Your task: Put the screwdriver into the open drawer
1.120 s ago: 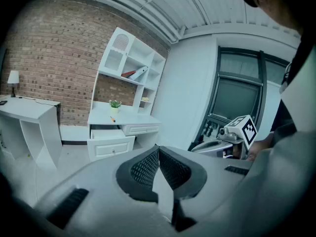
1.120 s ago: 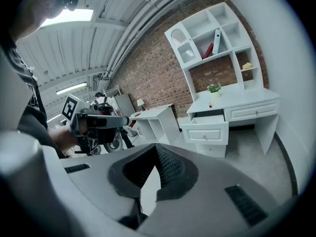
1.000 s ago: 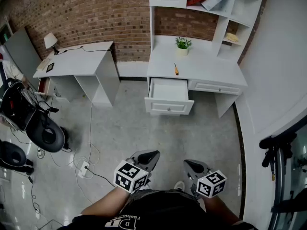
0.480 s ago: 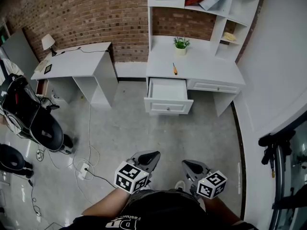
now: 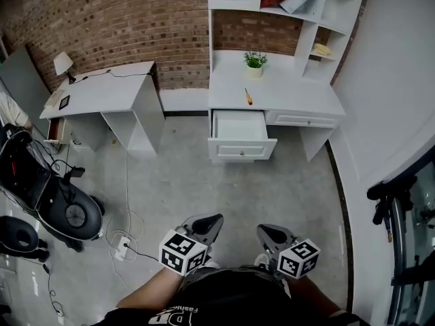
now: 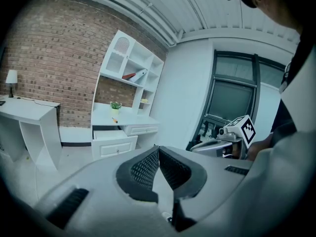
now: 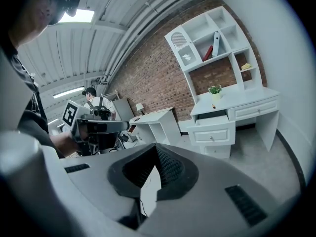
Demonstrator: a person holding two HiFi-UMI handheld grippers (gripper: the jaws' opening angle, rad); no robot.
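Note:
An orange-handled screwdriver (image 5: 249, 98) lies on the top of the white desk (image 5: 299, 103), behind the open drawer (image 5: 240, 134), which looks empty. It shows as a small orange mark (image 6: 115, 120) in the left gripper view and as the screwdriver (image 7: 214, 105) in the right gripper view. Both grippers are held low in front of the person, several steps from the desk. The left gripper (image 5: 215, 220) and the right gripper (image 5: 260, 231) are shut with nothing between their jaws. The left gripper's tips (image 6: 158, 148) and the right gripper's tips (image 7: 157, 148) meet.
A potted plant (image 5: 255, 62) stands behind the screwdriver, below white shelves (image 5: 299, 12). A second white desk (image 5: 102, 90) with a lamp (image 5: 63, 64) stands at the left wall. A black scooter (image 5: 47, 195), cables and a power strip (image 5: 122, 246) lie on the floor at left. A person stands far left.
The view has moved a little nearer the desk, both grippers moving with it. The scooter at left has shifted lower in the picture. Both grippers stay shut.

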